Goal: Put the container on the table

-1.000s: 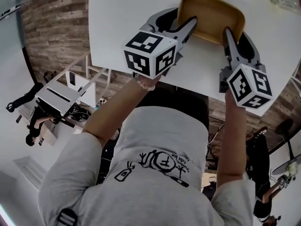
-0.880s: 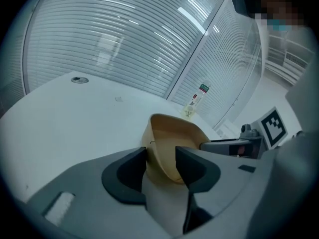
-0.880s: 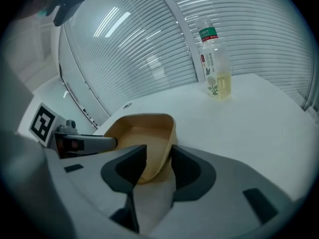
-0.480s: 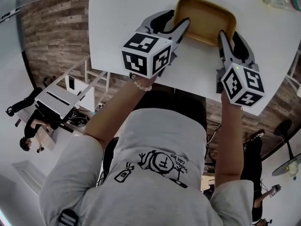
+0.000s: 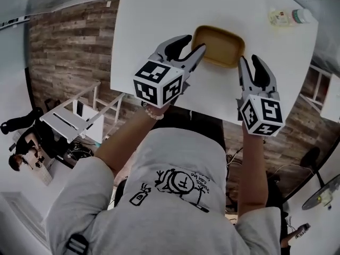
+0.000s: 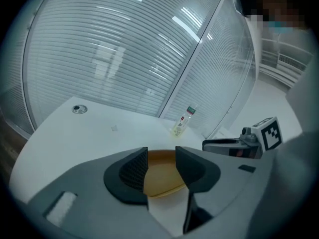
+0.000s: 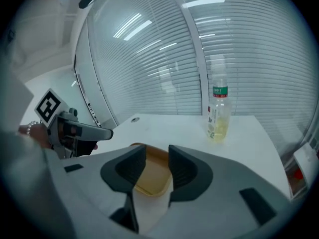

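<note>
A shallow yellow-brown container point(image 5: 218, 45) lies flat on the white table point(image 5: 159, 15). My left gripper point(image 5: 190, 44) is at its near left corner, and one fingertip point(image 5: 200, 49) reaches the rim. My right gripper point(image 5: 249, 64) sits just short of its near right corner. Both stand open. In the left gripper view the container point(image 6: 162, 180) shows through the gap of the left gripper point(image 6: 162, 158), with table below it. The right gripper view has the container point(image 7: 149, 180) beyond the right gripper point(image 7: 157, 156).
A clear bottle point(image 5: 287, 17) with yellowish liquid lies or stands at the table's far right corner; it is upright in the right gripper view point(image 7: 218, 113). A small round fitting point(image 6: 77, 109) is set in the tabletop. Glass walls with blinds ring the table.
The jaws flanked the container's near corners a second ago. Now both grippers sit back toward the person, with the container resting on the table ahead of their tips.
</note>
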`<move>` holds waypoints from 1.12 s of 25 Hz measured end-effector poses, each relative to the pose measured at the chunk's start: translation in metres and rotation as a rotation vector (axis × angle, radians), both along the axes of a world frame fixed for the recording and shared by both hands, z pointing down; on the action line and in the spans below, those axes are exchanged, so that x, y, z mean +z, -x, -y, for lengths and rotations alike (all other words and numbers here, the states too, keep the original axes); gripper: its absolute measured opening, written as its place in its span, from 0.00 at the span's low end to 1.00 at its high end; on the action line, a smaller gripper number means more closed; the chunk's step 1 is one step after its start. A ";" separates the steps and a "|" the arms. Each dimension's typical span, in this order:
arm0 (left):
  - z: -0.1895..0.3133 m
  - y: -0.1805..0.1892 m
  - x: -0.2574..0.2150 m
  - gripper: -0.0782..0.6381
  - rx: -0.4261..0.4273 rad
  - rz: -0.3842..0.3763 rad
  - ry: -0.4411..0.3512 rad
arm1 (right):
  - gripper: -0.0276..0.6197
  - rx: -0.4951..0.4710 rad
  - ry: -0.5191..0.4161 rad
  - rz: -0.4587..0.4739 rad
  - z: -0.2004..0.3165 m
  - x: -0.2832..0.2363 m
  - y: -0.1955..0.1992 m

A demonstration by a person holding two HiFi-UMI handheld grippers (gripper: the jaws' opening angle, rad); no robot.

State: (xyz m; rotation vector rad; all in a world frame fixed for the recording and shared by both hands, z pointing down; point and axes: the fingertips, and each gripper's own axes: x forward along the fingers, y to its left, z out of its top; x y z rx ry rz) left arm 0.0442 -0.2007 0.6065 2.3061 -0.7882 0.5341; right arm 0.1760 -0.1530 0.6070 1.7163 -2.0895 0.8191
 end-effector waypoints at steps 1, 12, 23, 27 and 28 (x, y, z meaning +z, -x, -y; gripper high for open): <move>-0.001 -0.001 -0.009 0.34 0.004 -0.013 -0.008 | 0.25 -0.006 -0.020 -0.003 0.001 -0.010 0.000; -0.009 -0.006 -0.125 0.28 0.031 -0.135 -0.121 | 0.20 -0.065 -0.196 -0.027 0.004 -0.124 0.000; -0.041 -0.005 -0.228 0.22 0.070 -0.252 -0.249 | 0.14 -0.097 -0.362 -0.037 -0.027 -0.236 0.023; -0.046 -0.001 -0.256 0.22 0.076 -0.287 -0.297 | 0.14 -0.106 -0.411 -0.043 -0.033 -0.267 0.031; -0.049 0.000 -0.262 0.22 0.079 -0.295 -0.304 | 0.14 -0.108 -0.420 -0.041 -0.035 -0.274 0.033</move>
